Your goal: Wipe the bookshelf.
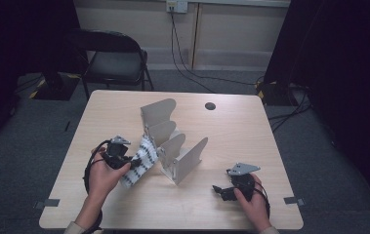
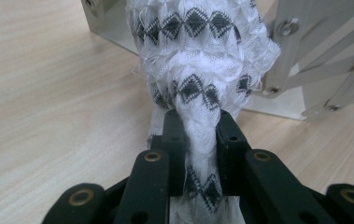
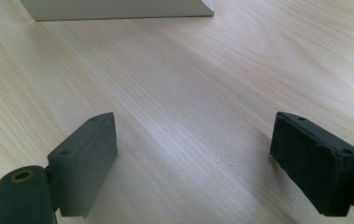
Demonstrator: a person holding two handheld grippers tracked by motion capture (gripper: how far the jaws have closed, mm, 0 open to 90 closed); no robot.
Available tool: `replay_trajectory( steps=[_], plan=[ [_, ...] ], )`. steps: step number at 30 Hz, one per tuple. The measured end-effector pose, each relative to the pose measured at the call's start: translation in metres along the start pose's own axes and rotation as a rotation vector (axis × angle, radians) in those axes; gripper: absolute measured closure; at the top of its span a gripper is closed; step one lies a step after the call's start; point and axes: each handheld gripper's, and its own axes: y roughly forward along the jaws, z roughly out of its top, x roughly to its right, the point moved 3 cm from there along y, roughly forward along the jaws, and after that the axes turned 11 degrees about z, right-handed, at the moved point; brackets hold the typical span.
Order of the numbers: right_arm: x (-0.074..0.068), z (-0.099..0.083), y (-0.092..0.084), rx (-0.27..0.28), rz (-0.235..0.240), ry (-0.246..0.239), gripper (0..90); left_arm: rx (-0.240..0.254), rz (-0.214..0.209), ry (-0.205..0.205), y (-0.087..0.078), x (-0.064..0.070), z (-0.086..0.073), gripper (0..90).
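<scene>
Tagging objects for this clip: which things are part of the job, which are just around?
In the job:
- patterned cloth, pinched in the left tongs
- metal divider rack, against which the cloth lies

Just around:
- right tongs, open, resting on the table
- folding chair behind the table
- wall cables

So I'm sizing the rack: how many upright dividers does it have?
4, in a row on the rack: rear one, second, third, front one. The cloth in the left gripper may hide parts.
</scene>
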Motion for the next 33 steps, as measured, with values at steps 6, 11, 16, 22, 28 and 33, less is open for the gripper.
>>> replay_trajectory(
  steps=[6,11,16,22,28,33],
  plan=[
    [0.000,0.000,0.000,0.000,0.000,0.000,14.0,-0.039,-0.011,-0.006,0.013,0.002,-0.012,77.7],
    [0.000,0.000,0.000,0.000,0.000,0.000,14.0,-0.061,-0.018,-0.012,0.020,0.005,-0.021,77.7],
    [0.000,0.000,0.000,0.000,0.001,-0.001,14.0,-0.069,-0.021,-0.013,0.023,0.007,-0.028,77.7],
    [0.000,0.000,0.000,0.000,0.000,0.000,14.0,-0.062,-0.028,-0.024,0.012,0.003,-0.029,77.7],
    [0.000,0.000,0.000,0.000,0.000,0.000,14.0,0.009,-0.040,-0.008,-0.024,0.001,-0.011,77.7],
    [0.000,0.000,0.000,0.000,0.000,0.000,14.0,0.074,-0.037,0.001,-0.054,0.000,0.005,77.7]
  ],
)
